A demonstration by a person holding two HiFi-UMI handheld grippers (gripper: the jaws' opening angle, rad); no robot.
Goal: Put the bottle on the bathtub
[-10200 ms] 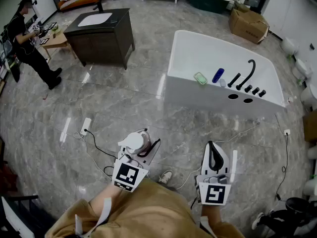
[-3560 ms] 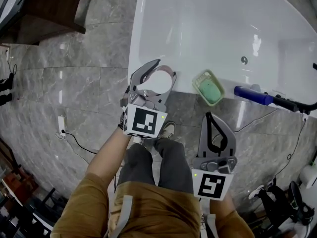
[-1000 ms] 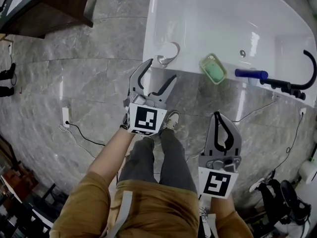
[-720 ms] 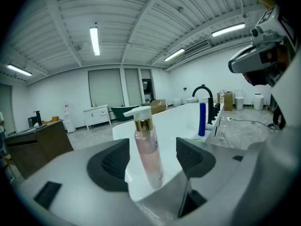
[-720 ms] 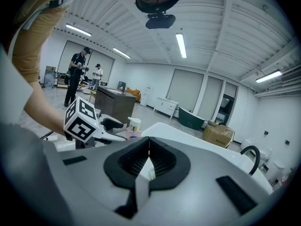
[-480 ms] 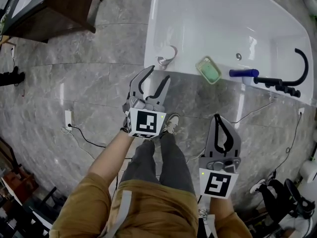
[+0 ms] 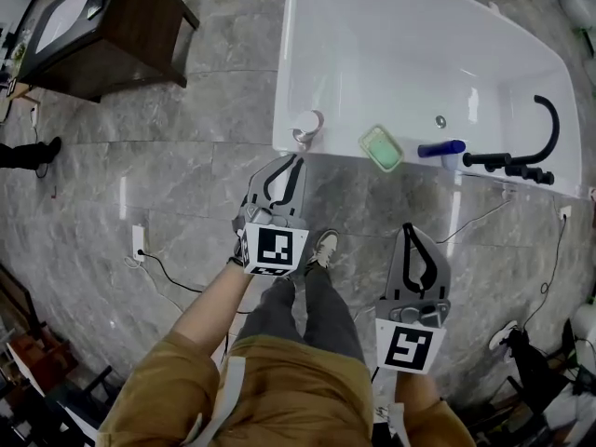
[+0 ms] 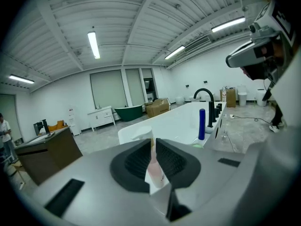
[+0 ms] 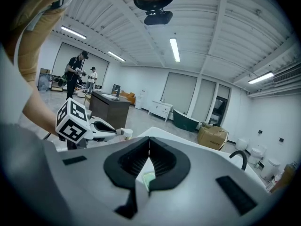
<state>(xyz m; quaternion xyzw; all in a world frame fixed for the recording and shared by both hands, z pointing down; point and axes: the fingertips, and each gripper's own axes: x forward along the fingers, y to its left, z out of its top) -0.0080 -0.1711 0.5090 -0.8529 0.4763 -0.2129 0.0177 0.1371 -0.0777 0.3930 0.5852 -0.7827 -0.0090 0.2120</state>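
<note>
The bottle (image 7: 306, 127), pale pink with a white cap, stands upright on the near corner of the white bathtub's rim (image 7: 289, 63). My left gripper (image 7: 296, 160) hovers just short of it, apart from it. Its jaws have just been closing and are down to a thin slit with nothing between them. In the left gripper view the bottle (image 8: 154, 171) shows through that slit, beyond the left gripper (image 8: 153, 141). My right gripper (image 7: 411, 228) hangs lower right over the floor, shut and empty. In its own view the right gripper (image 9: 148, 137) looks across at the bottle (image 9: 126, 133).
On the tub's rim lie a green soap dish (image 7: 381, 147) and a blue bottle (image 7: 440, 147), with a black faucet (image 7: 549, 128) at the right end. A dark cabinet (image 7: 102, 26) stands upper left. A power strip (image 7: 139, 242) and cables lie on the floor.
The left gripper's jaws went from wide open to nearly together, with the bottle left standing on the rim. Both grippers have drawn slightly away from the tub.
</note>
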